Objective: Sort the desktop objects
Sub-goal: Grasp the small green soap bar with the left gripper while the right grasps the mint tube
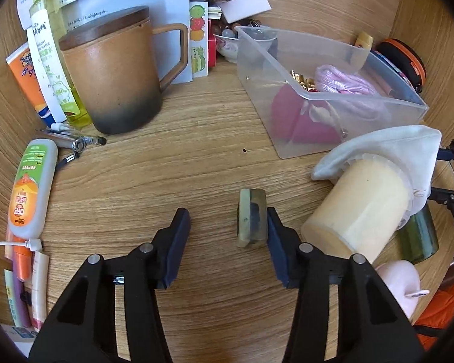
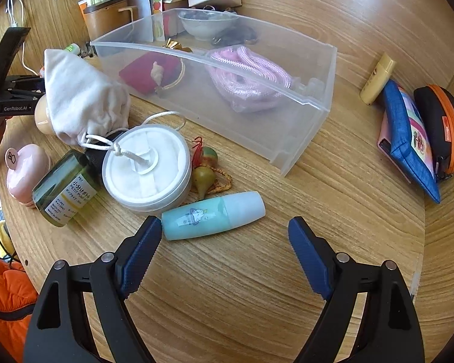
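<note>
A small greenish stone block (image 1: 251, 217) stands on the wooden desk between the fingers of my left gripper (image 1: 227, 214). The right finger touches its side and the left finger stands well apart, so the jaws are open. A pale blue bottle (image 2: 213, 214) lies on its side on the desk. My right gripper (image 2: 225, 222) hovers open over it, its left fingertip close to the bottle's end. The clear plastic bin (image 2: 302, 103) behind holds a pink cord (image 2: 248, 75) and a red pouch (image 2: 148, 72).
A brown lidded mug (image 1: 118, 72), tubes and pens crowd the left. A cream jar (image 1: 360, 208) under a white cloth bag (image 1: 387, 148) lies right of the block. A round white tub (image 2: 146, 166), green bottle (image 2: 65, 187), pink case (image 2: 25, 172) and pouches (image 2: 408, 139) surround the blue bottle.
</note>
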Action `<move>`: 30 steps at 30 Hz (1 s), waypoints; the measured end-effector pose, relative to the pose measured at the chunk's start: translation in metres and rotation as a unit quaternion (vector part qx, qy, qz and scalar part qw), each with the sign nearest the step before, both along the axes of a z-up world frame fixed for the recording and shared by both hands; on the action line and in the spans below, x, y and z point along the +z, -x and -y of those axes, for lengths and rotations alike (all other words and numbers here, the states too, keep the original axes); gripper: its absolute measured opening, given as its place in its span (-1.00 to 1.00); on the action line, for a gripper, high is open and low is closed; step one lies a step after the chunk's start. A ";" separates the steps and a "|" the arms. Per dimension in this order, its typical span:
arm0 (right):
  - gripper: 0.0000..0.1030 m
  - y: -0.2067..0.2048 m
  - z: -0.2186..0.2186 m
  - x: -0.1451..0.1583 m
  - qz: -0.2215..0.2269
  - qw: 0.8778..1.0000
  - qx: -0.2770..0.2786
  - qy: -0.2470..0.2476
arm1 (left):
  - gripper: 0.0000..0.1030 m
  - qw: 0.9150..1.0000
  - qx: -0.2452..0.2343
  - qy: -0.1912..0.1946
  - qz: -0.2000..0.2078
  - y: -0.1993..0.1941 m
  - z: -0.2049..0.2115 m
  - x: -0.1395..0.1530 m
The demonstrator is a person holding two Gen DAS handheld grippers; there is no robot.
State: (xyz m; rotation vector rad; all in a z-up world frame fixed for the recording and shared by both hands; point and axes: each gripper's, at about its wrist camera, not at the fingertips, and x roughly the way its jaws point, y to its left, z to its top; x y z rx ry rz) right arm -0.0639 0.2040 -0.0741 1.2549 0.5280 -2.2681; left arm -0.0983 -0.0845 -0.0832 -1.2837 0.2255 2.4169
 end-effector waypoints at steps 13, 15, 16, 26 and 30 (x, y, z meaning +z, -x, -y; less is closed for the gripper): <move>0.62 0.015 -0.006 -0.008 0.033 0.999 0.015 0.027 | -0.29 1.000 -0.002 -0.030 -0.003 0.005 -0.002 -0.001; 0.60 0.015 -0.005 -0.007 0.030 0.999 0.022 0.030 | -0.39 1.000 -0.006 -0.025 -0.003 0.006 -0.005 0.000; 0.57 0.015 -0.005 -0.007 0.027 0.999 0.023 0.032 | -0.42 1.000 -0.006 -0.021 -0.005 0.006 -0.006 0.000; 0.39 0.010 -0.013 0.000 0.013 0.998 0.018 0.060 | -0.70 1.000 -0.012 0.003 -0.021 0.000 -0.016 -0.001; 0.39 0.007 -0.022 0.008 0.000 0.997 0.010 0.077 | -0.70 1.000 0.000 0.001 -0.021 -0.002 -0.015 0.000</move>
